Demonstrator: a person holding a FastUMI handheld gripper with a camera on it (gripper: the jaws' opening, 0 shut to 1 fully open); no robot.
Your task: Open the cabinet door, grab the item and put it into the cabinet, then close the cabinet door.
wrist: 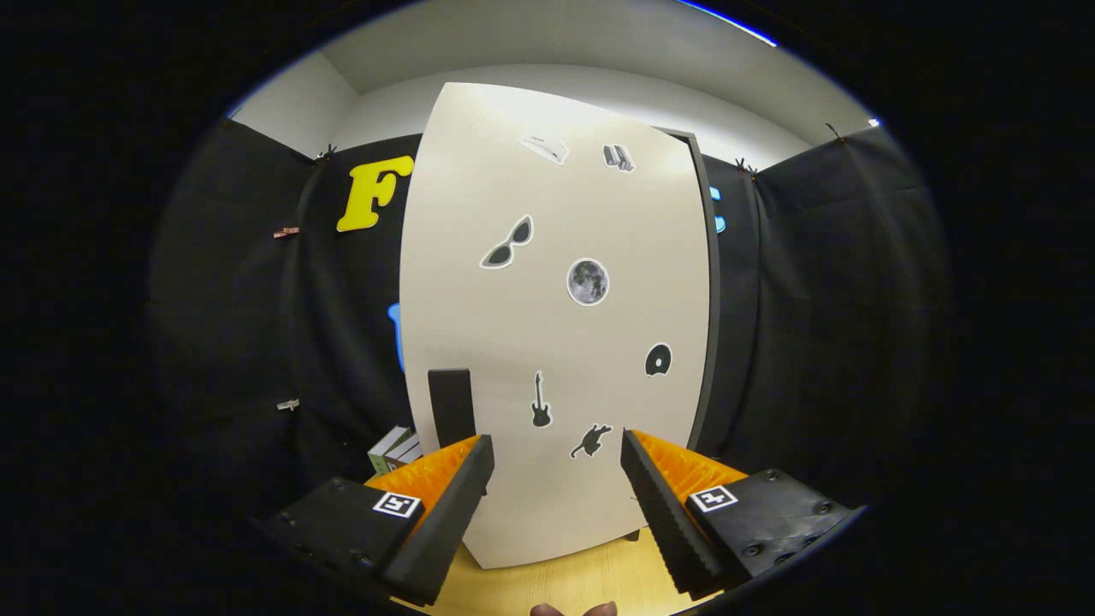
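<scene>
the cabinet door [556, 342] stands shut just ahead of the claw [556, 479], whose fingers are spread apart on nothing. the door's dark handle [451, 406] sits at its left edge; a sideways approach could slip off it. boxes [393, 449], perhaps the item, lie left of the door. its stickers carry no readable writing.

A: Here's the claw [556, 466], two wedge-shaped fingers [445, 522] spread apart, nothing between them.

B: The inner faces are ribbed, like fine saw teeth running the whole length.

A: Each finger sits on a blocky housing [770, 513] with round screw heads along its top, and a small square black-and-white marker [713, 498] is stuck near the front of each.
</scene>
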